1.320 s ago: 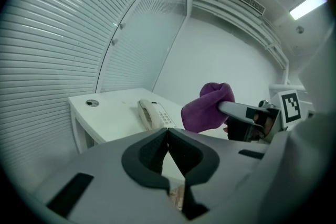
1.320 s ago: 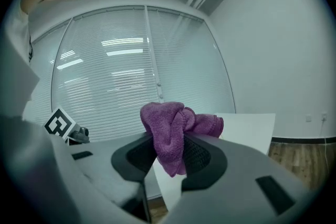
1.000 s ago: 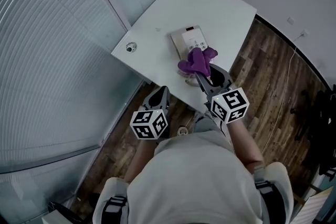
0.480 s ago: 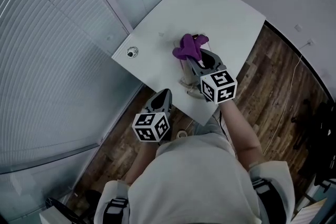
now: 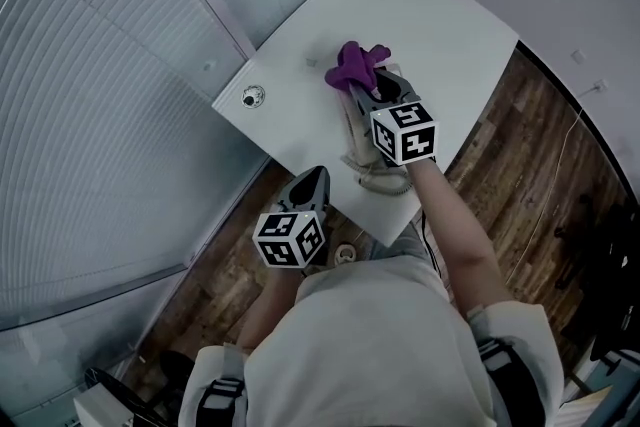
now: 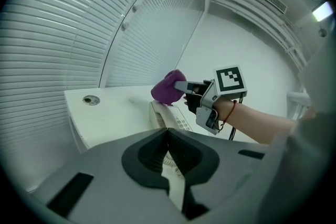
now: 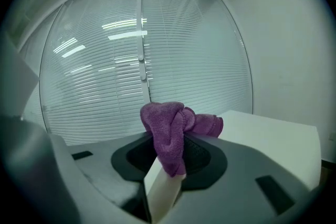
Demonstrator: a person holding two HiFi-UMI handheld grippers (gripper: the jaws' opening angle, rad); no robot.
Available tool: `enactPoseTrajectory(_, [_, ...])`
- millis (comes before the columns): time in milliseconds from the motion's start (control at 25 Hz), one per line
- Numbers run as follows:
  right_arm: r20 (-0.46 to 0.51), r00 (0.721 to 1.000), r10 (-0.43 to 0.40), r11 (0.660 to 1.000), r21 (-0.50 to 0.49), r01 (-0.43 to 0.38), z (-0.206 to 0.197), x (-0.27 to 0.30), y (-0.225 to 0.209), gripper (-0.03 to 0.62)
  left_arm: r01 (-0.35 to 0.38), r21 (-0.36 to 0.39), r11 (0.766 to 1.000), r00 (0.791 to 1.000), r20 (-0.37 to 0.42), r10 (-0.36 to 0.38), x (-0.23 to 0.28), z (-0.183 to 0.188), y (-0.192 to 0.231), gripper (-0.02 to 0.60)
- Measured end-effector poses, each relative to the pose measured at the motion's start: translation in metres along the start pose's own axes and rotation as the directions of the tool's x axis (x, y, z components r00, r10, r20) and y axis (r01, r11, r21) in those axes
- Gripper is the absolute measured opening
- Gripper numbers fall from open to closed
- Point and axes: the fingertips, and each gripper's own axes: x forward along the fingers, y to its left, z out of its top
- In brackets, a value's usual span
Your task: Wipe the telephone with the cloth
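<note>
Right gripper [image 5: 352, 87] outstretched; cloth [image 5: 355, 65] against telephone [image 6: 164, 116]

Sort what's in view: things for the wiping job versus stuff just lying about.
For the job:
- cloth, clamped in the right gripper
- telephone
- table under it

Lying about:
- grommet in the table
- cable on the floor
- left gripper, shut and idle

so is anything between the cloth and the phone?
Nothing visible. The right gripper holds the cloth at the far end of the telephone, apparently touching it. The left gripper is shut, clear of both.
</note>
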Motion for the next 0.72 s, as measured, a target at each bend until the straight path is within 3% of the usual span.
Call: enactPoseTrajectory(720, [-0.182,0.983,-0.014,1.0,-0.008,0.013,-0.054,0.041,-0.008,0.133,-0.028,-0.032,0.999,1.0,-0.013,0.028,0.005,0.001,0.01,0.021])
